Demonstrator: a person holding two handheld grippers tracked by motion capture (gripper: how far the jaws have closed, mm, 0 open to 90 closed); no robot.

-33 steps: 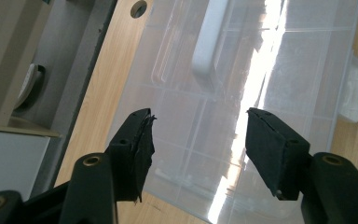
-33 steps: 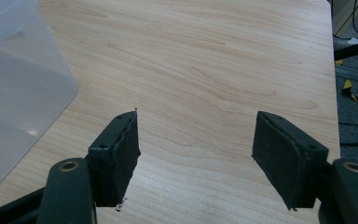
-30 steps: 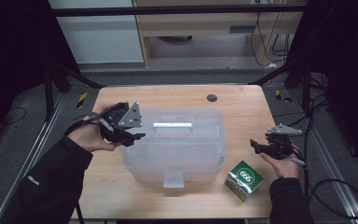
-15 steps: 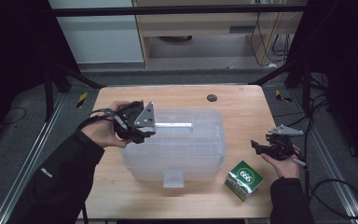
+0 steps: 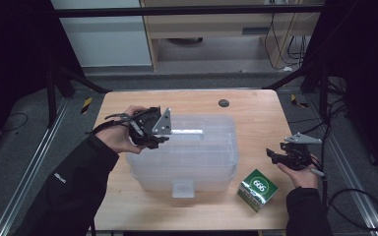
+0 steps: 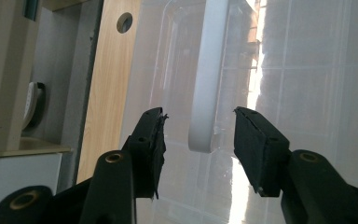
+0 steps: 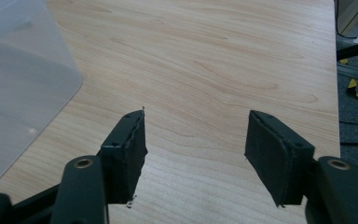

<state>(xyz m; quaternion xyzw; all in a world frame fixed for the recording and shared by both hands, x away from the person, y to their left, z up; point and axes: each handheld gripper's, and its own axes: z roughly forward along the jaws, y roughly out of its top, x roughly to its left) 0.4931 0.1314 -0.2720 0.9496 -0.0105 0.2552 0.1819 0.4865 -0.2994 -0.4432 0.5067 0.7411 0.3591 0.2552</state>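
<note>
The left gripper [image 6: 198, 135] has its 2 jaws standing apart, astride the near end of the white handle [image 6: 207, 74] on the lid of the clear storage box [image 5: 184, 152]. The handle's rounded tip sits between the pads [image 6: 154, 140], closer to the one on the left of the left gripper view, with a gap showing on both sides, so nothing is clamped yet. These jaws have just been closing in around the handle. From the high view this gripper [image 5: 163, 133] hangs over the box's far-left corner, the person's left hand [image 5: 120, 135] behind it.

The right gripper [image 7: 193, 149] has its 2 jaws about half parted with only bare wood of the desk [image 7: 214, 60] between them; they hold and touch nothing, though they too have just been narrowing. In the high view it [image 5: 275, 156] hovers near the right edge of the desk, well apart from the box, whose rounded corner shows at the left of the right gripper view.

The box stands in the middle of the desk, lid on and its front latch [image 5: 183, 188] down. A green carton [image 5: 258, 189] marked 666 sits near the front-right corner, just beside the box, untouched.

My reading: the work is at its very start. The reach to the handle is done; the grip, and whatever lifting or opening follows, all remain.
</note>
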